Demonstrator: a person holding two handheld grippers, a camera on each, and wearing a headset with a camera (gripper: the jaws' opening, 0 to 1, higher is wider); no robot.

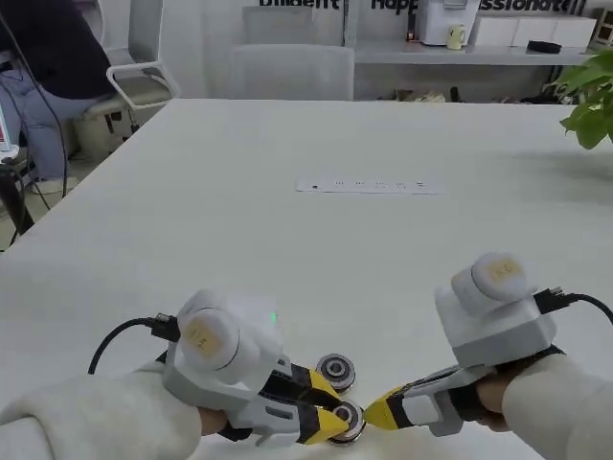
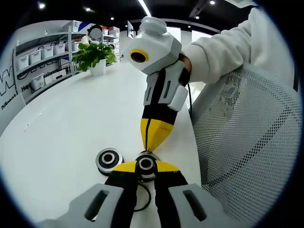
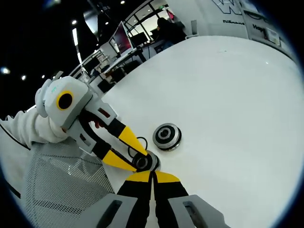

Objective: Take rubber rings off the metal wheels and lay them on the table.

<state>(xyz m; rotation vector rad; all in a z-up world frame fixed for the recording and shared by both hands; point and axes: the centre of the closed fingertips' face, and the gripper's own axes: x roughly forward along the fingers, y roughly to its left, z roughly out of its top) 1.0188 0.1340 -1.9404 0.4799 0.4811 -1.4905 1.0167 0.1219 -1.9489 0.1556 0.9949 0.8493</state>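
A small metal wheel (image 1: 347,420) (image 2: 146,165) (image 3: 144,162) rests on the white table near its front edge. My left gripper (image 1: 337,414) (image 2: 146,167) is shut on it, one yellow fingertip on each side. My right gripper (image 1: 372,417) (image 3: 152,175) is shut, and its pointed tips touch the wheel's rim from the opposite side. Whether rubber lies between those tips is not visible. A thin black loop (image 2: 142,202) (image 3: 137,142) lies under the left jaws. A second wheel with a dark band (image 1: 335,369) (image 2: 109,160) (image 3: 166,136) lies flat just beyond.
The white table (image 1: 316,240) stretches far ahead, with a flat white strip (image 1: 369,186) at its middle. A potted plant (image 1: 594,101) stands at the far right edge. Chairs and a seated person (image 1: 43,67) are at the far left. A mesh chair back (image 2: 247,142) is close behind.
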